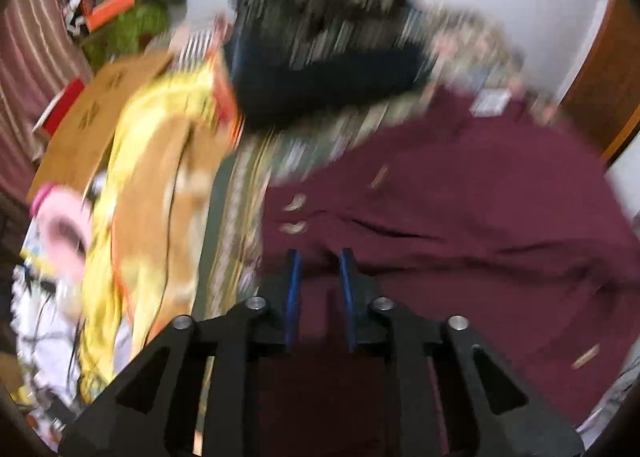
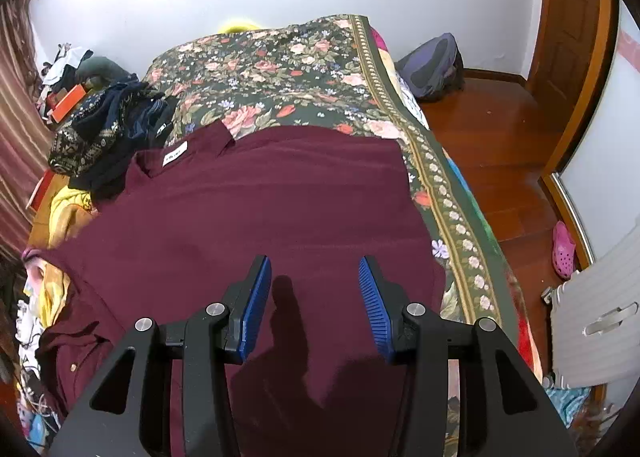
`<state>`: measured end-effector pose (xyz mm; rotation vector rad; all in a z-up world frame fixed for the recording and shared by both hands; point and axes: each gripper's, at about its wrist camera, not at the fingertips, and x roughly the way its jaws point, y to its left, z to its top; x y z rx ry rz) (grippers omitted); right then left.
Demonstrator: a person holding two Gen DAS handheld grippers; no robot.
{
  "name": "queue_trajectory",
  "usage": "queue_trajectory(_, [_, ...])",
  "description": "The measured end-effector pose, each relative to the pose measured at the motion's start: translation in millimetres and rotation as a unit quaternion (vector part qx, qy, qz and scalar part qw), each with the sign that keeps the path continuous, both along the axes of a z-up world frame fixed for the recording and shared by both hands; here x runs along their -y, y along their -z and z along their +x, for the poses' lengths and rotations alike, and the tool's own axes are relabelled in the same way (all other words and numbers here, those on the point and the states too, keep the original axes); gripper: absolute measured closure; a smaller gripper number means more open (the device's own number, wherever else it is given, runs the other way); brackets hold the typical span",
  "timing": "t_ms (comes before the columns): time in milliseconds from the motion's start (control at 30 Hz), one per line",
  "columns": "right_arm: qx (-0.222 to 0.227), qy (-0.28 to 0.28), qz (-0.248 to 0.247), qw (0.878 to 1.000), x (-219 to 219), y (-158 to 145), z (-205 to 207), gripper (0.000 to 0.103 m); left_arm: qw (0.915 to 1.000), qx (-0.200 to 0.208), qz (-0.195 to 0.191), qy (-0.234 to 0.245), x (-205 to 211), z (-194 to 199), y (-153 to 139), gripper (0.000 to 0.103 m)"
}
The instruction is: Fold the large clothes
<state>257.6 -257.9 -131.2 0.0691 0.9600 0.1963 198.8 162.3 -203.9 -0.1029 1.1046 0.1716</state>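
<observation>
We saw a bed under a dark floral bedspread [image 2: 288,69]. On it lay a maroon shirt [image 2: 260,217], spread flat, collar toward the wall, with a heap of dark patterned clothes [image 2: 108,129] touching its collar side and yellow cloth [image 2: 68,209] beside that.

Beneath my view: a floral bedspread [image 2: 280,73] covering the bed, its patterned border [image 2: 440,177] running along the right edge. At the left edge, a heap of dark patterned clothes [image 2: 100,137] with yellow fabric [image 2: 70,205] beside it. Against the far wall, a grey-purple backpack [image 2: 432,65] on the wooden floor [image 2: 500,145]; nearer me, a pink clog [image 2: 563,243] beside a white suitcase [image 2: 596,317]. A brown door [image 2: 568,29] at right; a striped curtain [image 2: 16,129] at left.
</observation>
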Motion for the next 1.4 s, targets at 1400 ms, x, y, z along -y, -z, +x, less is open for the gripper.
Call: queue_trajectory(1400, [-0.155,0.004,0.142,0.978,61,64,150,0.051,0.9087,-0.048,-0.403,-0.100,-106,82,122,0.053])
